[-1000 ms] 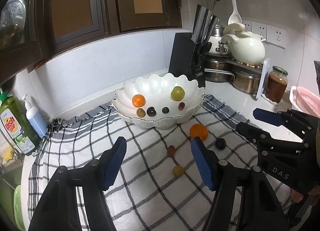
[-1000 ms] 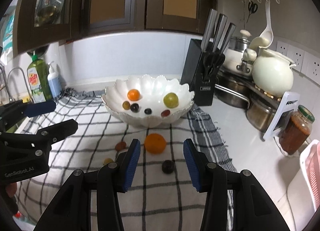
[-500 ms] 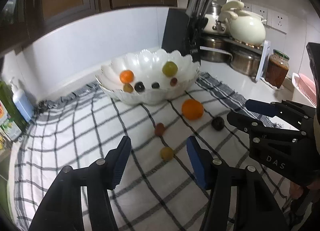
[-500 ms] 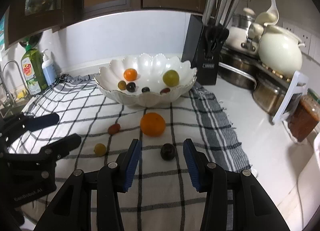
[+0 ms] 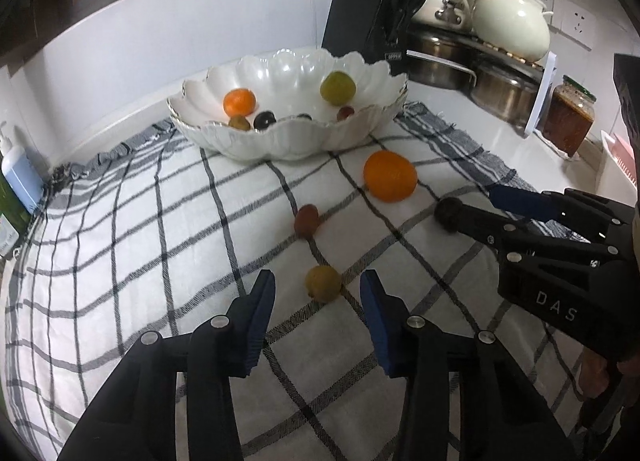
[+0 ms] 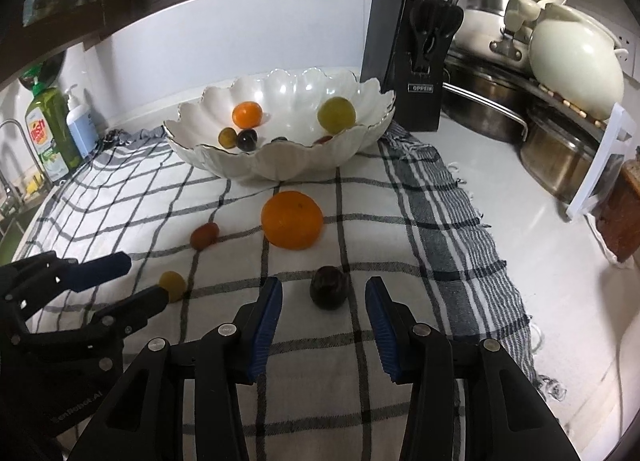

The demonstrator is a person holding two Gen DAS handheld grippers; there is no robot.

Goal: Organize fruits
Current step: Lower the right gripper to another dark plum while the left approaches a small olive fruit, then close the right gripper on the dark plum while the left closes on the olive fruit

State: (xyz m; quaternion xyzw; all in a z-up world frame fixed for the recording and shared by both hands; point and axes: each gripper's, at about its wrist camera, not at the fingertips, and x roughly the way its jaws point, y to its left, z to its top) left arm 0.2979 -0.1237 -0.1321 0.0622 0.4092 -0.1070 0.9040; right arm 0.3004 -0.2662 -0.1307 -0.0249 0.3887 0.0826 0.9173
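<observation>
Fruits: 4 on cloth, 6 in bowl; L fingers & R fingers both wide open, empty.

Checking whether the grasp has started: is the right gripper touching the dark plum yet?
Apart. The right wrist view shows the right gripper open, cloth visible between each pad and the dark plum.

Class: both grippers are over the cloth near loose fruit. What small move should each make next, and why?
Probably ease each forward and close. The left gripper is open with the yellow fruit at its fingertips; the right gripper is open around the dark fruit. Neither is gripped yet.
</observation>
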